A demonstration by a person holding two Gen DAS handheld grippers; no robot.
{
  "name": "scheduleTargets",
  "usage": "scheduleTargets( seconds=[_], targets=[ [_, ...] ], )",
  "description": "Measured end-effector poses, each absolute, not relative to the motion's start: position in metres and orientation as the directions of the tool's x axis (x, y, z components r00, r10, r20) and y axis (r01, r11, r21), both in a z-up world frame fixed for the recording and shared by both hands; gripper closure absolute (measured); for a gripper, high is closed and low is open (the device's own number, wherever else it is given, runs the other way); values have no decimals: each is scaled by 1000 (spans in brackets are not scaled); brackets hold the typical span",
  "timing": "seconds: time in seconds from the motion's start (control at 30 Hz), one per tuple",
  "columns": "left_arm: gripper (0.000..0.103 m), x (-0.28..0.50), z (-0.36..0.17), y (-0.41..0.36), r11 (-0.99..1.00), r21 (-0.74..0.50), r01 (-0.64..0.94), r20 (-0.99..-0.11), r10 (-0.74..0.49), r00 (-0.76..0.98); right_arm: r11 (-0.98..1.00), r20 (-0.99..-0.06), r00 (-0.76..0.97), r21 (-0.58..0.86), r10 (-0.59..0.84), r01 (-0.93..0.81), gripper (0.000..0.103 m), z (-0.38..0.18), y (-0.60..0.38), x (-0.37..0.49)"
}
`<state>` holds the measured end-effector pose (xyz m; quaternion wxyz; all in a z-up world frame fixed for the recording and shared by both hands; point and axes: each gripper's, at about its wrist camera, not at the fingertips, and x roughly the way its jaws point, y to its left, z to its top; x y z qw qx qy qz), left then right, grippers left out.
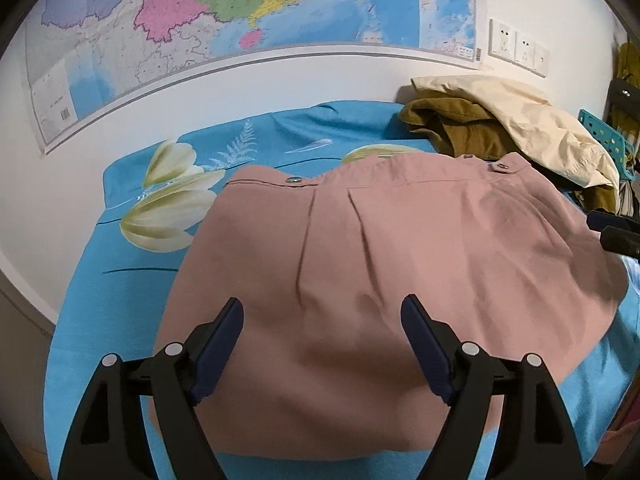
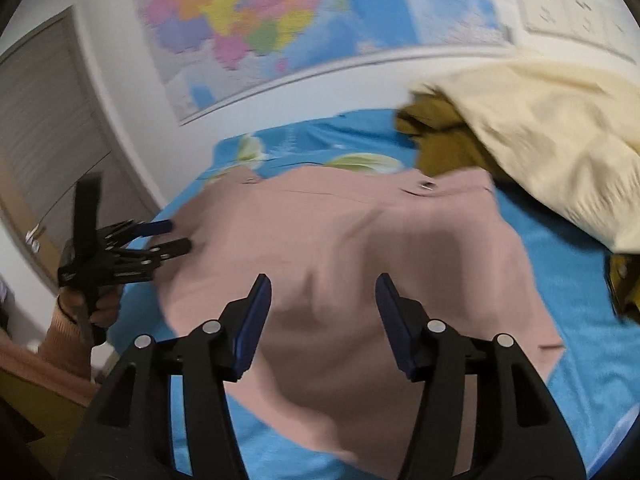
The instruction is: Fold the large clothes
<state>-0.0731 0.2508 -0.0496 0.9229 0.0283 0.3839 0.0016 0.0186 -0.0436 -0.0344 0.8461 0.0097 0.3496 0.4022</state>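
We hold both the left hand-held gripper [image 1: 322, 344] and right hand-held gripper [image 2: 323, 320] open and empty above the pink garment [image 1: 400, 264], spread flat mid-bed [image 1: 120, 288], probably for the next fold.

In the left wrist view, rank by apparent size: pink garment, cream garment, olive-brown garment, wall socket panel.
1. Pink pleated fabric garment, nearest the camera, so unsure.
2. Cream crumpled fabric garment.
3. Olive-brown bunched garment, partly covered.
4. White wall socket panel.

Both wrist views: close, downward, bedward.

Dusty-pink garment [image 1: 400, 264], turquoise floral sheet [image 1: 120, 300], cream jacket [image 1: 532, 120], olive garment [image 1: 460, 128]
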Motion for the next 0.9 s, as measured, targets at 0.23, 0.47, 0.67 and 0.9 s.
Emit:
scheduleTargets(
  seconds=[0.23, 0.47, 0.67, 0.9],
  targets=[
    [23, -72, -72, 251, 1000, 21, 18, -744, 4, 668, 693, -686, 396, 220, 610, -687, 49, -70, -14, 22],
    [22, -78, -69, 253, 1000, 10, -1, -737, 9, 676, 715, -681, 392, 279, 618, -641, 50, -73, -29, 28],
    [22, -94, -54, 262, 999, 24, -40, -700, 45, 713, 654, -623, 395, 258, 675, -711, 46, -47, -21, 12],
    [22, -91, -66, 280, 997, -16, -80, -724, 43, 688, 609, -666, 344, 210, 662, -765, 45, -58, 13, 3]
  ],
)
